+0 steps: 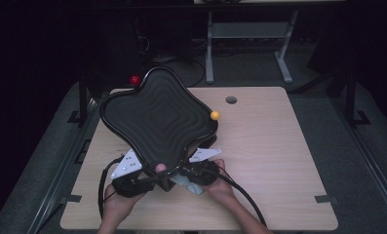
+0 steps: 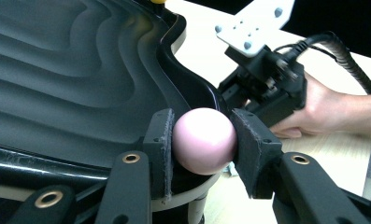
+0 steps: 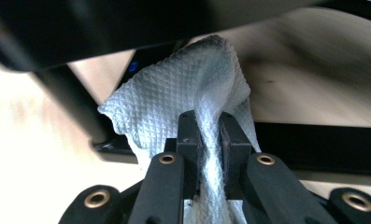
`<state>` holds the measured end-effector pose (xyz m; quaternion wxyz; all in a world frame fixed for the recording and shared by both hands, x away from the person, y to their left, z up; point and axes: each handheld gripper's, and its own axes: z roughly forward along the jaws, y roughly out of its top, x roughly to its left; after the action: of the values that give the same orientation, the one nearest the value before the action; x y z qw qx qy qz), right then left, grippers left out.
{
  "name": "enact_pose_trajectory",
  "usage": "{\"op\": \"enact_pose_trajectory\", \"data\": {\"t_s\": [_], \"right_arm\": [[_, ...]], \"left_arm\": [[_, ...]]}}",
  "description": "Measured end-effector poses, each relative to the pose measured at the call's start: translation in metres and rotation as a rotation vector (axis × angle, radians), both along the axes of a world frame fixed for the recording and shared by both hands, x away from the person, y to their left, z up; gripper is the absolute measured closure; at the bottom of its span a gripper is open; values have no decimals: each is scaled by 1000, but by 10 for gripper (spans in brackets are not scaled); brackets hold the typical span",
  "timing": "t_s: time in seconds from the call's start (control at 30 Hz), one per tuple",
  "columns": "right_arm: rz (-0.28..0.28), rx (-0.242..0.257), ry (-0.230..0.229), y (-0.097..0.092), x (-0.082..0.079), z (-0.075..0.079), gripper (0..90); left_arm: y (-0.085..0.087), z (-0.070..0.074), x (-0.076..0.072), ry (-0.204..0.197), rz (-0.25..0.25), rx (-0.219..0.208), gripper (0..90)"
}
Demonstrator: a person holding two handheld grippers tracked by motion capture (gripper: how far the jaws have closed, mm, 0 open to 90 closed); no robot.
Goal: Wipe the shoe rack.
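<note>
A black tray (image 1: 157, 117) with a rippled, wavy surface (image 2: 71, 84) sits tilted over the wooden table. It carries a red ball (image 1: 135, 80) at its far corner, a yellow ball (image 1: 214, 115) at its right corner and a pink ball (image 2: 204, 140) at its near corner. My left gripper (image 2: 204, 119) is shut on the pink ball (image 1: 160, 168), one pad on each side. My right gripper (image 3: 210, 126) is shut on a crumpled white paper towel (image 3: 174, 102), just under the tray's near edge. The towel (image 1: 188, 184) hangs between both hands.
The light wooden table (image 1: 269, 161) has a round cable hole (image 1: 231, 100) at the back and open room to the right. The tray's dark underside (image 3: 127, 23) hangs close above the right gripper. Table legs and cables stand in the dark behind.
</note>
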<state>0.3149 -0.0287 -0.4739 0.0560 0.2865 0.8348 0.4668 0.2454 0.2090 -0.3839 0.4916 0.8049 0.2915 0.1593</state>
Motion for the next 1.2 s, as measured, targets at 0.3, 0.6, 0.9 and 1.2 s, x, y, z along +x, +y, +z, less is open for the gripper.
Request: {"op": "enact_pose_trajectory", "data": {"t_s": [0.3,0.6,0.9,1.2], "right_arm": [[53,23,9,9,-9,-2,809],[47,2,-3,8,-11,0,807],[-35,-18,-3,-5,3,1,807],[-120,-25,1,-19,18,1,808]], "left_arm": [[0,0,0,-1,-1,1,604],[0,0,1,-5,2,0,604],[0,-1,2,-6,5,-5,604],[-1,-1,2,-7,9,-2,604]]}}
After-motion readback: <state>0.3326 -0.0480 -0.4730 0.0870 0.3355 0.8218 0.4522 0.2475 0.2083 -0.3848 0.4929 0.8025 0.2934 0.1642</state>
